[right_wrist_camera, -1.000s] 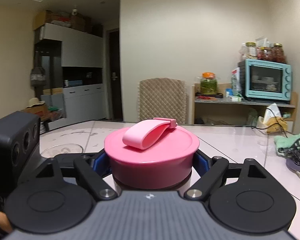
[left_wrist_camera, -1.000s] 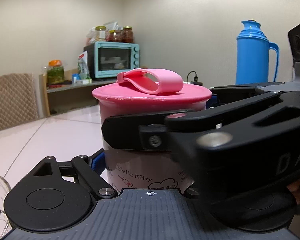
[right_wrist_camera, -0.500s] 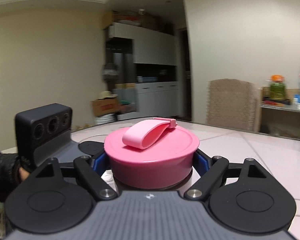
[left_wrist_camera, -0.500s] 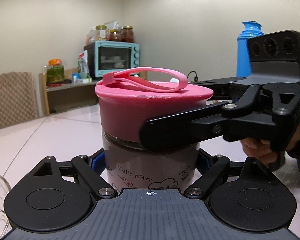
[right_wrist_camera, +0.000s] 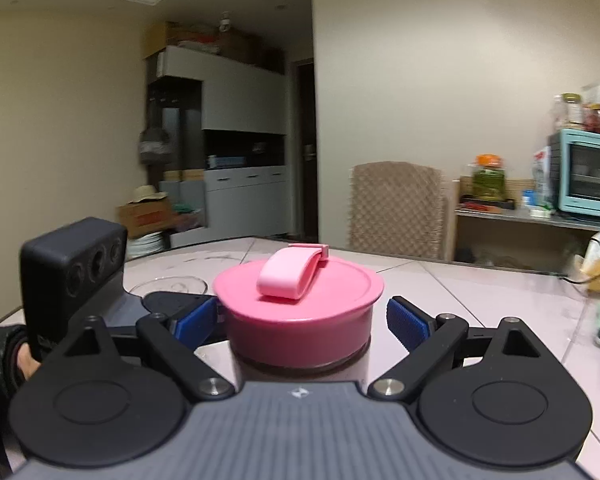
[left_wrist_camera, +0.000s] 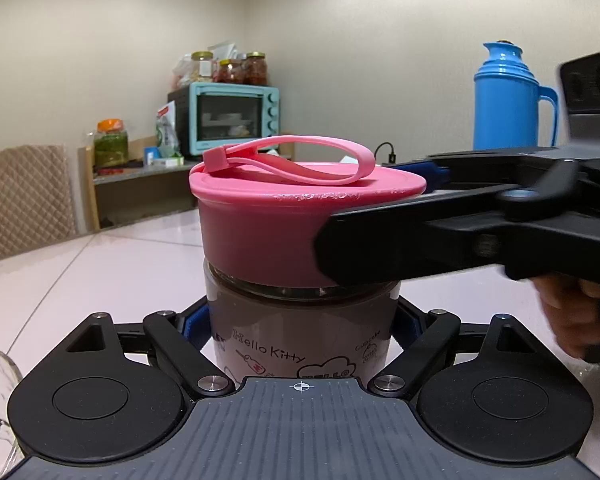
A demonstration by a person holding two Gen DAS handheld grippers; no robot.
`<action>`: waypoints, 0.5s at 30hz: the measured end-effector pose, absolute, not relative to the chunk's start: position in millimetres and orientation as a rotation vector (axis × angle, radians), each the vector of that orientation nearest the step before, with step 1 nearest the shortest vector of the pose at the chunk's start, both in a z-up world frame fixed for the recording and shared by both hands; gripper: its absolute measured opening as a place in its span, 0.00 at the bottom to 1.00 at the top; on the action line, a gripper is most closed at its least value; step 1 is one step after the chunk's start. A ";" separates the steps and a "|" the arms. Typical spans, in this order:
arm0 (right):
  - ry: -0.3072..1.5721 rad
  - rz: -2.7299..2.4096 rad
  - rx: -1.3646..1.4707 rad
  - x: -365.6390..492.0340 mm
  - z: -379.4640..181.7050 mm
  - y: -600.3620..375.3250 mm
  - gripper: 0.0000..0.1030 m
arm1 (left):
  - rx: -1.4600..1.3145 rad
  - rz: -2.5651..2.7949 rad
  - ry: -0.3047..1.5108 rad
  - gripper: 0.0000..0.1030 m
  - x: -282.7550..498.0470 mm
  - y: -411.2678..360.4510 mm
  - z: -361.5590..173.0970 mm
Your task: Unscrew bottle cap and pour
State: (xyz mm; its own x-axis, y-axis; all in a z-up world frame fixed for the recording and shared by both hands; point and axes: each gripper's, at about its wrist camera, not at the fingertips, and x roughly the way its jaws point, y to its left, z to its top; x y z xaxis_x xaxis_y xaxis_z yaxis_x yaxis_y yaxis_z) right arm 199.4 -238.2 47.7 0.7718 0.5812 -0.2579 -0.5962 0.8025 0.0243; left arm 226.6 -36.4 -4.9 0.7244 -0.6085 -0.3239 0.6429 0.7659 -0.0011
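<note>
On bottle [left_wrist_camera: 300, 336] – "Hello Kitty"; left gripper [left_wrist_camera: 300, 320] clamps it – right gripper [right_wrist_camera: 300, 320] just released cap [right_wrist_camera: 298, 312].

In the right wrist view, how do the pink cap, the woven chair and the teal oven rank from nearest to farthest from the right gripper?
1. Pink cap: between the open jaws of the right gripper, which have just been opening.
2. Woven chair: behind the table, right of centre.
3. Teal oven: on the shelf at the far right, by the wall.
</note>
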 end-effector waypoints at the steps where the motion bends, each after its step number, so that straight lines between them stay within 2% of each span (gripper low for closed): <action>1: 0.258 0.618 -0.062 195.5 47.4 -236.7 0.91 | 0.114 -0.692 0.316 0.87 227.1 -35.9 -4.9; 15: 0.273 0.461 0.001 188.4 31.6 -224.7 0.91 | 0.115 -0.692 0.316 0.87 226.9 -36.2 -5.5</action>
